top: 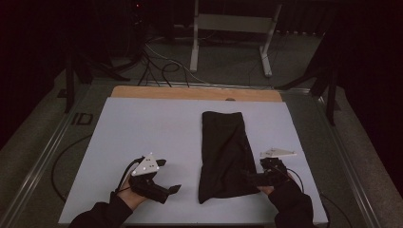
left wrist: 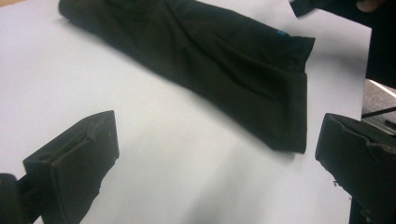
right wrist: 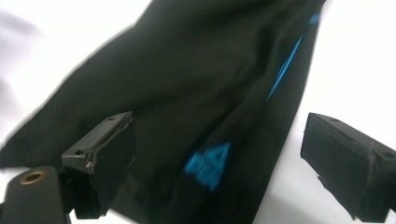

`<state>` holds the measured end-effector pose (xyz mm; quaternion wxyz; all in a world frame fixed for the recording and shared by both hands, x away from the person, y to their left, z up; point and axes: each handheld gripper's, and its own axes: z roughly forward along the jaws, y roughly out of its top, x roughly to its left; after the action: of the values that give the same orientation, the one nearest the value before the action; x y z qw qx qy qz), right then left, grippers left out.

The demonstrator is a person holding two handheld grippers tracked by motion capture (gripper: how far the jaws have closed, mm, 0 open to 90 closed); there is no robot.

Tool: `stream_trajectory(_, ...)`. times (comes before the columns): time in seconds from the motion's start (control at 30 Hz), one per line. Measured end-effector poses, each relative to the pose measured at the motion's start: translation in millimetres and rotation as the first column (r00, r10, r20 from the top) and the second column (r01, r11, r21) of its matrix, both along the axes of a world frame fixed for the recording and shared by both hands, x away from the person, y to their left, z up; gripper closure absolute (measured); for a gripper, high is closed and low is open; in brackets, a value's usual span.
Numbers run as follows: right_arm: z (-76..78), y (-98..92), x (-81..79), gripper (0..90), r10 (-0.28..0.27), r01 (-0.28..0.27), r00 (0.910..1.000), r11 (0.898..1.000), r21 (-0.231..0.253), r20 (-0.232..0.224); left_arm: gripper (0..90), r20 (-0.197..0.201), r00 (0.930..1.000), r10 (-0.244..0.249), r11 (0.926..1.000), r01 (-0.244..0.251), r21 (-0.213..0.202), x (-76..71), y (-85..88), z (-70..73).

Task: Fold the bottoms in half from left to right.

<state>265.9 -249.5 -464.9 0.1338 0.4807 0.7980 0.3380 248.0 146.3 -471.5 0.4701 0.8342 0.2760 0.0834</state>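
A folded black garment (top: 222, 152) lies lengthwise on the white table (top: 142, 128), its wider end nearest me. It has a blue logo (right wrist: 208, 165) and a blue stripe (right wrist: 285, 65). My left gripper (top: 166, 176) hovers over the bare table to the garment's left, jaws wide apart and holding nothing; the garment (left wrist: 224, 60) lies ahead of it. My right gripper (top: 252, 176) is at the garment's near right edge, open, one jaw over the cloth (right wrist: 196, 93) and the other over the white table.
A wooden strip (top: 195, 93) borders the table's far edge. Beyond it stands a white metal frame (top: 233, 28) with cables (top: 161, 61) on the dark floor. A metal rail (top: 38, 161) runs along the table's left side.
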Motion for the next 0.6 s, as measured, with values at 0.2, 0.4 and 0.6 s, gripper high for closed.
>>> stream_trajectory(0.2, -17.2, 2.0, -11.4, 35.8, 0.032, -0.031, 0.9969, 0.999, 0.021, -0.072, 0.3, -0.005, 0.9996, 0.028, 0.9996, -0.028, 0.001, -6.7, 9.9, -8.7)
stream_trajectory(0.4, -25.9, -0.9, -17.0, 49.9, 0.025, -0.025, 0.9943, 1.0, -0.001, -0.103, 0.3, 0.014, 0.9986, 0.051, 0.9987, -0.051, -0.007, -7.9, 11.6, -10.7)
stream_trajectory(0.6, -29.7, -6.0, -23.9, 64.5, 0.024, -0.025, 0.9911, 1.0, -0.006, -0.131, 0.3, 0.025, 0.9981, 0.057, 0.9984, -0.056, -0.009, -8.6, 10.1, -11.2)
